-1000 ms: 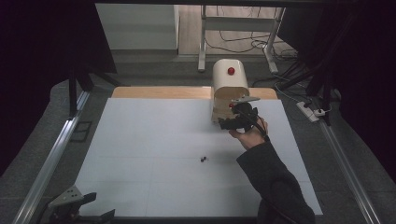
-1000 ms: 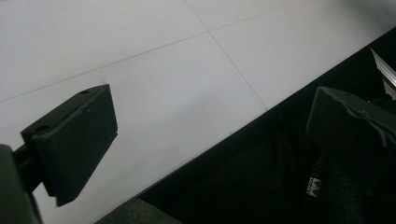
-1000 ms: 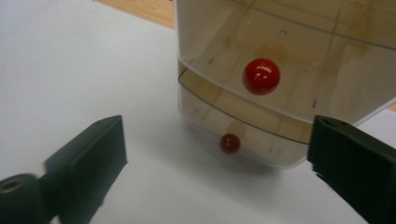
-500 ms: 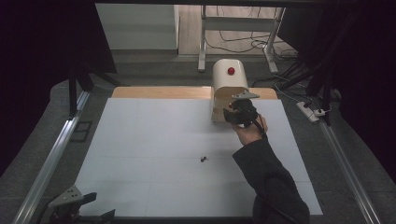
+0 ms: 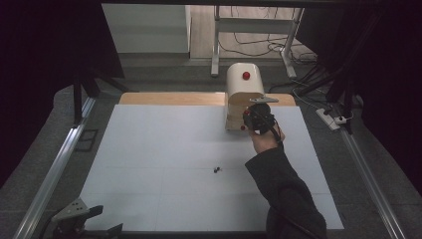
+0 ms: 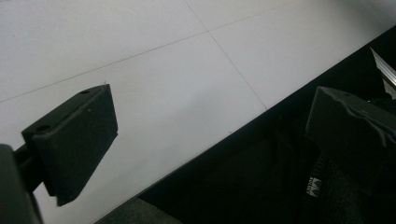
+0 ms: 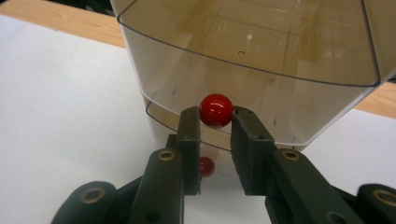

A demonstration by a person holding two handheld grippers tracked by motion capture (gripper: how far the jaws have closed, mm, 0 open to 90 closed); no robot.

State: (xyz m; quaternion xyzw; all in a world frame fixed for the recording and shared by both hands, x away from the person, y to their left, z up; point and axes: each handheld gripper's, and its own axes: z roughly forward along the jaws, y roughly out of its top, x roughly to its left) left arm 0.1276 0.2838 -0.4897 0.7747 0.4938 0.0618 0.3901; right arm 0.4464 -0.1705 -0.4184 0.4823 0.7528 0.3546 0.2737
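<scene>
Table: the white table top (image 5: 149,164) lies nearly bare, with a wooden strip (image 5: 169,98) along its far edge.
Bread-bin-like box: a cream box (image 5: 243,87) with a rounded top stands at the far side of the table, partly on the wooden strip; the right gripper view shows its front as clear curved plastic shells (image 7: 243,56) stacked one over another, a lower one closed.
Right arm: a dark sleeve (image 5: 283,194) reaches from the bottom edge up to the front of the box.
Right gripper: the right gripper (image 7: 215,122) has its two jaws drawn in on a red knob (image 7: 216,110) on the clear front; the pads touch or nearly touch the ball on both sides.
Left gripper: the left gripper (image 6: 210,135) rests at the near left corner of the table, jaws spread wide with nothing between them, over the table's edge.
Second knob: a smaller-looking red knob (image 7: 206,166) shows lower down, between the right jaws and behind them, on the lower shell.
Small dark object: a tiny dark thing (image 5: 217,170) lies on the table mid-way, well apart from the box; what it is cannot be told.
Done: the reach to the box, and the grasp of the knob, appear complete.
Left: judged from the closed lower shell, moving the front by its knob remains to be done.
</scene>
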